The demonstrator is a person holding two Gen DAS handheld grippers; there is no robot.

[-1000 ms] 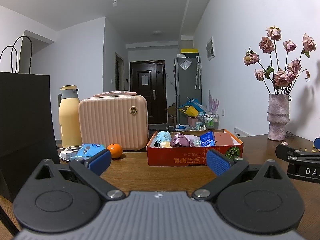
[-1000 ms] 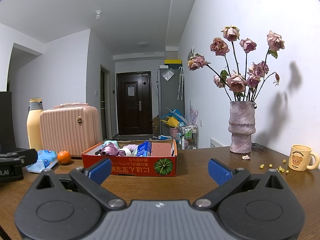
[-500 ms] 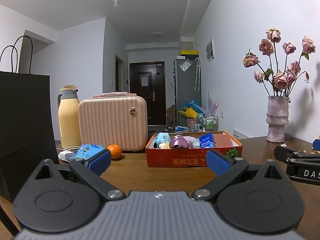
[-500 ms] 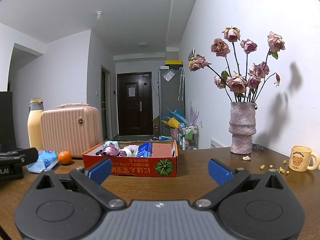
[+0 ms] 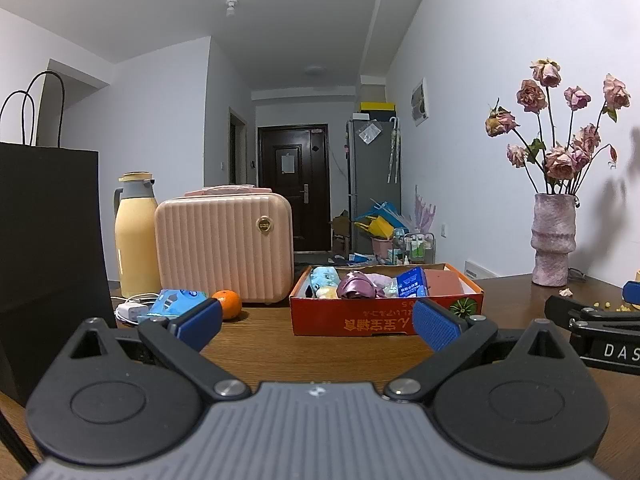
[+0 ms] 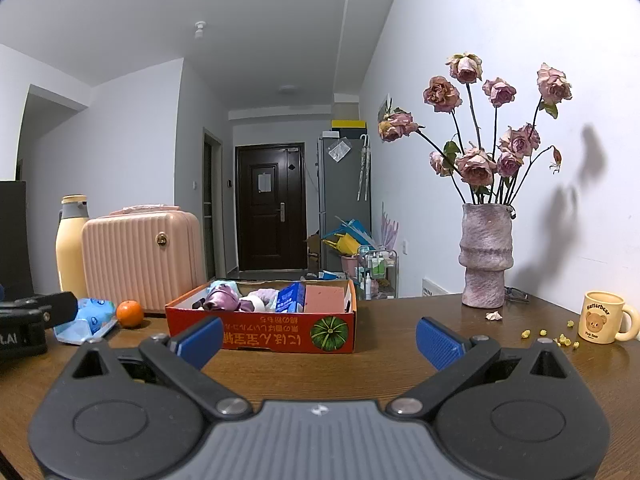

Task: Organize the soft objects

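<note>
The left gripper (image 5: 316, 325) hovers low over the brown wooden desk (image 5: 320, 352), its blue-padded fingers (image 5: 198, 325) spread wide apart with nothing between them. The right gripper (image 6: 318, 338) sits likewise above the desk, its blue fingers (image 6: 436, 342) also wide apart and holding nothing. Each gripper shows at the edge of the other's view, so the two are side by side.

Just beyond both grippers, near the middle of the desk, stands a shallow red-orange cardboard box (image 5: 384, 318) printed with a green pumpkin (image 6: 329, 333). Inside it lie the soft things: a light blue plush toy (image 5: 324, 280) at the left end, a crumpled purple satin cloth (image 5: 354, 286) beside it, a pale pink fabric bundle (image 6: 262, 296), then a blue tissue packet (image 5: 412, 284) standing tilted. The right end of the box is bare.

Left of the box on the desk are a small orange fruit (image 5: 228, 303), a blue wet-wipe pack (image 5: 176, 302) and a white charger with cable (image 5: 132, 310). Behind them stand a ribbed pink mini suitcase (image 5: 224, 248) and a yellow thermos jug (image 5: 136, 236), with a black paper bag (image 5: 48, 248) at the near left.

On the right side stand a rough pink ceramic vase of dried roses (image 6: 486, 256), a cream bear-print mug (image 6: 604, 317) and scattered yellow crumbs (image 6: 548, 335).

A dark door (image 6: 270, 208) closes the far hallway.
</note>
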